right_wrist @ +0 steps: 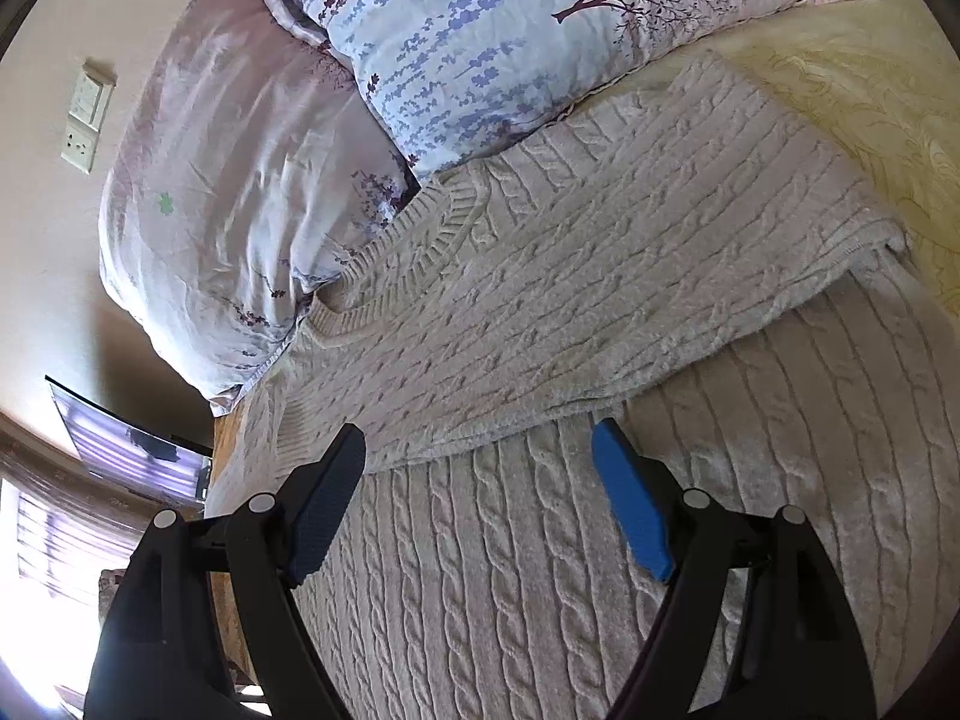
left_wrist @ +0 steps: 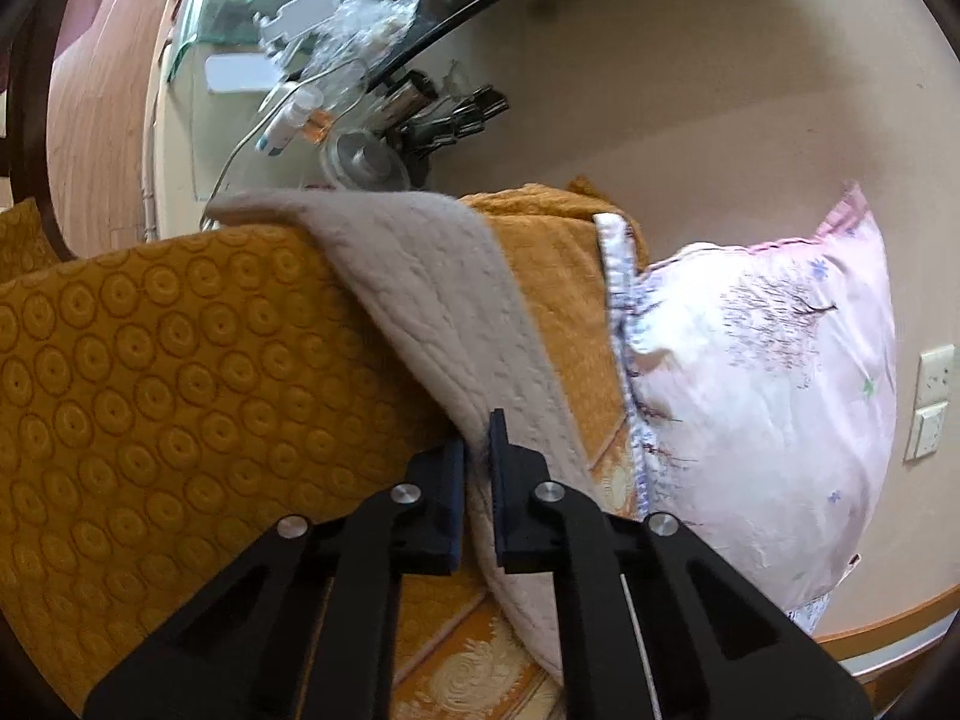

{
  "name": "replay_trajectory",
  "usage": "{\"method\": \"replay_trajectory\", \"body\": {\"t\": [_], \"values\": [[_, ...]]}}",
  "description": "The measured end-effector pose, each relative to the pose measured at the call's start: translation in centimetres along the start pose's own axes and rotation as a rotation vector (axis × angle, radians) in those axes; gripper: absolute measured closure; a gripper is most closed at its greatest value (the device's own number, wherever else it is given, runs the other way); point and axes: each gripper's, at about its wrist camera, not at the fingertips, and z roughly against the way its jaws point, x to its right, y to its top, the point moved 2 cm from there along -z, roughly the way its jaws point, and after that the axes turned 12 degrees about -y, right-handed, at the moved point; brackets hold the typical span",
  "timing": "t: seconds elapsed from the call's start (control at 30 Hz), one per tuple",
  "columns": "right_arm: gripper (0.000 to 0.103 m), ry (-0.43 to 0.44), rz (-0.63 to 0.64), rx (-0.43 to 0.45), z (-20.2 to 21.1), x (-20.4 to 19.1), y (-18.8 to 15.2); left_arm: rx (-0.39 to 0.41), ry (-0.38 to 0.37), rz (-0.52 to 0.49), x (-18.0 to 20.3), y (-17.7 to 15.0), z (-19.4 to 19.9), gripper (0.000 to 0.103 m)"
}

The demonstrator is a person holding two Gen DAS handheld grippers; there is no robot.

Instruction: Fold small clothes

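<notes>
A beige cable-knit sweater [right_wrist: 570, 276] lies spread on the bed, its collar near the pillows and one sleeve folded across its body. My right gripper [right_wrist: 480, 450] is open and empty, hovering just above the sweater's body at the folded sleeve's edge. In the left wrist view my left gripper [left_wrist: 478, 438] is shut on an edge of the sweater [left_wrist: 420, 282], which hangs lifted in a long strip over the orange bedspread [left_wrist: 150, 360].
Two floral pillows [right_wrist: 480, 48] [right_wrist: 240, 192] lie against the wall at the sweater's collar; one also shows in the left wrist view [left_wrist: 762, 408]. A cluttered bedside table [left_wrist: 336, 90] stands beyond the bed. Wall sockets [left_wrist: 933, 402] are on the right.
</notes>
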Motion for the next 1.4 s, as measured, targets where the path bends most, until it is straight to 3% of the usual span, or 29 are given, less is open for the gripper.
{"method": "replay_trajectory", "body": {"t": [0.23,0.47,0.57,0.73,0.87,0.97,1.03,1.07,1.13,1.2,1.33,1.37,1.4], "values": [[0.023,-0.001,0.004,0.035,1.2,0.5,0.3,-0.053,-0.171,-0.143,8.3,-4.3,0.0,0.097],[0.023,-0.003,0.003,0.066,2.5,1.2,0.4,-0.259,-0.378,-0.333,18.4,-14.7,-3.9,0.097],[0.023,-0.008,0.002,0.069,2.8,1.5,0.3,-0.357,-0.425,-0.402,21.1,-20.1,-6.4,0.097],[0.023,-0.033,0.003,0.086,3.7,2.3,0.2,-0.534,-0.406,-0.465,22.0,-28.6,-11.4,0.097],[0.023,-0.055,0.008,0.11,4.4,2.9,0.2,-0.692,-0.3,-0.557,21.0,-36.0,-15.2,0.097],[0.023,-0.072,0.021,0.119,4.8,3.1,0.2,-0.765,-0.245,-0.616,20.3,-39.0,-16.9,0.093],[0.023,-0.077,0.035,0.119,4.9,3.0,0.2,-0.798,-0.216,-0.652,20.2,-39.7,-17.1,0.076],[0.023,-0.079,0.045,0.12,5.0,2.9,0.3,-0.821,-0.22,-0.669,20.2,-39.8,-16.6,0.072],[0.023,-0.09,0.086,0.133,5.4,2.3,0.5,-0.86,-0.246,-0.687,20.0,-39.6,-14.9,0.054],[0.023,-0.1,0.136,0.148,5.8,1.4,0.6,-0.886,-0.284,-0.708,19.8,-38.4,-12.6,0.047],[0.023,-0.105,0.393,0.201,6.3,-3.6,0.1,-0.758,-0.268,-0.772,18.6,-32.7,-9.3,0.05],[0.023,-0.093,0.491,0.204,6.1,-5.7,-0.5,-0.728,-0.252,-0.777,18.3,-31.6,-9.1,0.054],[0.024,-0.085,0.556,0.204,5.9,-7.1,-1.0,-0.694,-0.231,-0.773,17.6,-30.1,-9.0,0.068]]}}
